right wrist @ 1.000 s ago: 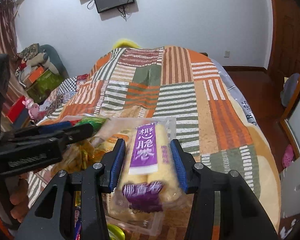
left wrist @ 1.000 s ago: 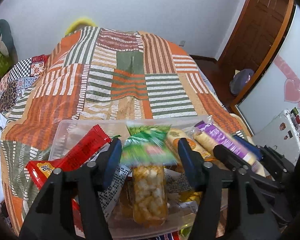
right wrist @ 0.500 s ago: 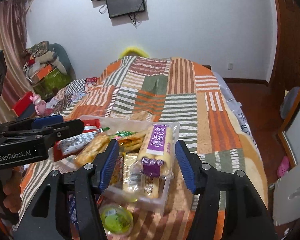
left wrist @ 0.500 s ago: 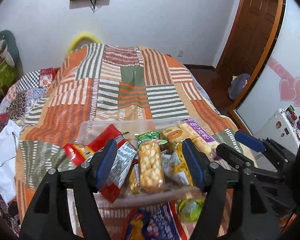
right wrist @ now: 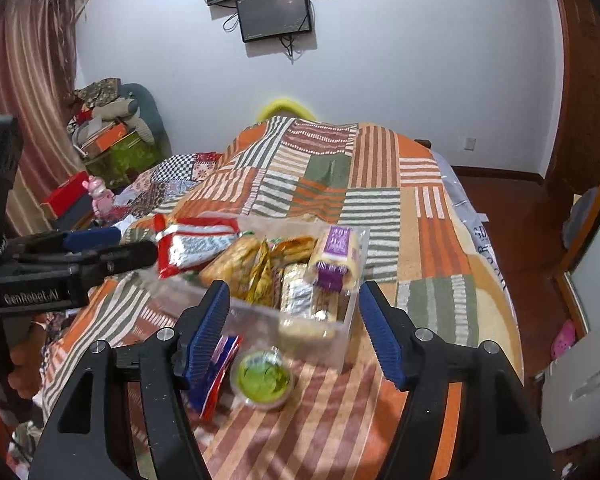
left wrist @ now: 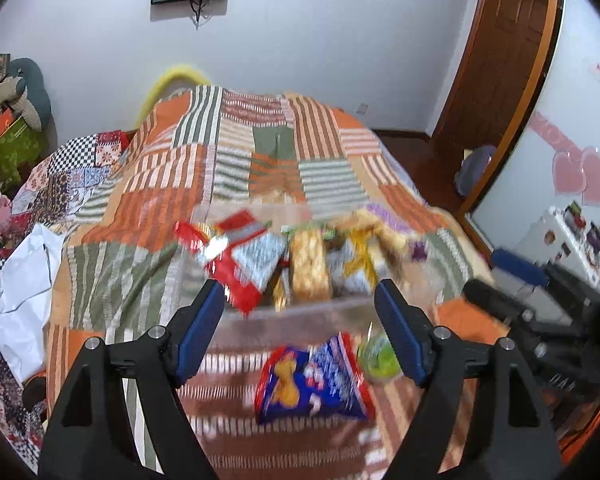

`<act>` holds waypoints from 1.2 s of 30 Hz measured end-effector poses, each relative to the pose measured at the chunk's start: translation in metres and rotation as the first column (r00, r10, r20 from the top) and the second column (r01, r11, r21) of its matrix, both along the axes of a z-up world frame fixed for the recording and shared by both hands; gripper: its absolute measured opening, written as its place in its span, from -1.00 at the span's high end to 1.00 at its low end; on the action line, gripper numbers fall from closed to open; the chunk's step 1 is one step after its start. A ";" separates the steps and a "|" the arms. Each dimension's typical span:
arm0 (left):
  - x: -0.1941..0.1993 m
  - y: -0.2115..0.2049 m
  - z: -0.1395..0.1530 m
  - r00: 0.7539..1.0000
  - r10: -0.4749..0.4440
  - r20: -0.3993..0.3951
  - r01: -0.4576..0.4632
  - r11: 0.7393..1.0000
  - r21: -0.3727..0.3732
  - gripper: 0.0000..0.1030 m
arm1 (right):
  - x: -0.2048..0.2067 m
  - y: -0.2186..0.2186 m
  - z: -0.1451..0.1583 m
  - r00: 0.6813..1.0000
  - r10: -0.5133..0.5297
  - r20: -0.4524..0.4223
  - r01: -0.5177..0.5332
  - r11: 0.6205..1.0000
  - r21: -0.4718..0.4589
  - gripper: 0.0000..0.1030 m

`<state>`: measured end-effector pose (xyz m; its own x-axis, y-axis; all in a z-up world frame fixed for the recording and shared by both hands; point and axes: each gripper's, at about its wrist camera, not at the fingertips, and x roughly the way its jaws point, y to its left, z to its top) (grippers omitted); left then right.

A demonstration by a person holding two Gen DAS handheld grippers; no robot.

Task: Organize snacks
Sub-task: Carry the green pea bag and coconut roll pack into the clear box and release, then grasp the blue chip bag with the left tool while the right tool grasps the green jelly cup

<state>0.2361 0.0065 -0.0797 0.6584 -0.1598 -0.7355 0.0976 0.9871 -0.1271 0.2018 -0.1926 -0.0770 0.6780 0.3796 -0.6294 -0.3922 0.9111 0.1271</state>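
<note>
A clear plastic box (right wrist: 342, 330) (left wrist: 236, 216) on the bed holds several snack packs: a red pack (right wrist: 192, 242) (left wrist: 230, 248), a puffed-corn bar (left wrist: 310, 266), a purple-labelled roll pack (right wrist: 336, 258) and a gold pack (right wrist: 260, 274). A blue and red snack bag (left wrist: 312, 380) (right wrist: 220, 364) and a green jelly cup (right wrist: 264, 380) (left wrist: 376, 358) lie on the quilt in front of the box. My left gripper (left wrist: 300, 332) is open and empty, above the near edge. My right gripper (right wrist: 296, 328) is open and empty, just short of the box.
The box sits on a patchwork striped quilt (right wrist: 380, 208) covering the bed. A wooden door (left wrist: 500, 60) and floor are to the right. Clutter and a stuffed toy (right wrist: 116, 120) pile up at the left wall. A white appliance (left wrist: 560, 240) stands at right.
Both grippers have let go of their packs, opened wide and pulled back and up from the box. The corn bar and the purple roll pack now lie in the box.
</note>
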 end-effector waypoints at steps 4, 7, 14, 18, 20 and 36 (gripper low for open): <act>-0.016 -0.001 -0.020 0.999 -0.001 -0.039 0.003 1.000 0.031 -0.51 | -0.011 -0.003 -0.007 1.000 0.003 -0.011 -0.003 1.000 0.004 -0.30; -0.024 0.000 -0.035 0.997 -0.004 -0.072 0.006 1.000 0.021 -0.51 | -0.017 -0.003 -0.014 1.000 0.009 -0.022 -0.009 1.000 -0.008 -0.31; -0.024 -0.007 -0.067 0.991 -0.008 -0.137 0.008 1.000 -0.002 -0.51 | -0.020 0.001 -0.038 0.996 0.032 -0.081 -0.034 0.999 -0.027 -0.37; -0.012 -0.009 -0.083 0.985 0.009 -0.172 -0.012 1.000 -0.018 -0.51 | -0.022 0.006 -0.052 0.993 0.044 -0.113 -0.049 0.998 -0.038 -0.37; -0.009 -0.012 -0.092 0.982 0.011 -0.186 -0.015 1.000 -0.021 -0.51 | -0.021 0.008 -0.056 0.991 0.047 -0.122 -0.053 0.998 -0.040 -0.37; -0.009 -0.008 -0.125 0.977 -0.038 -0.208 0.014 0.994 -0.112 -0.40 | -0.010 0.023 -0.087 0.975 0.067 -0.210 -0.078 0.996 -0.044 -0.37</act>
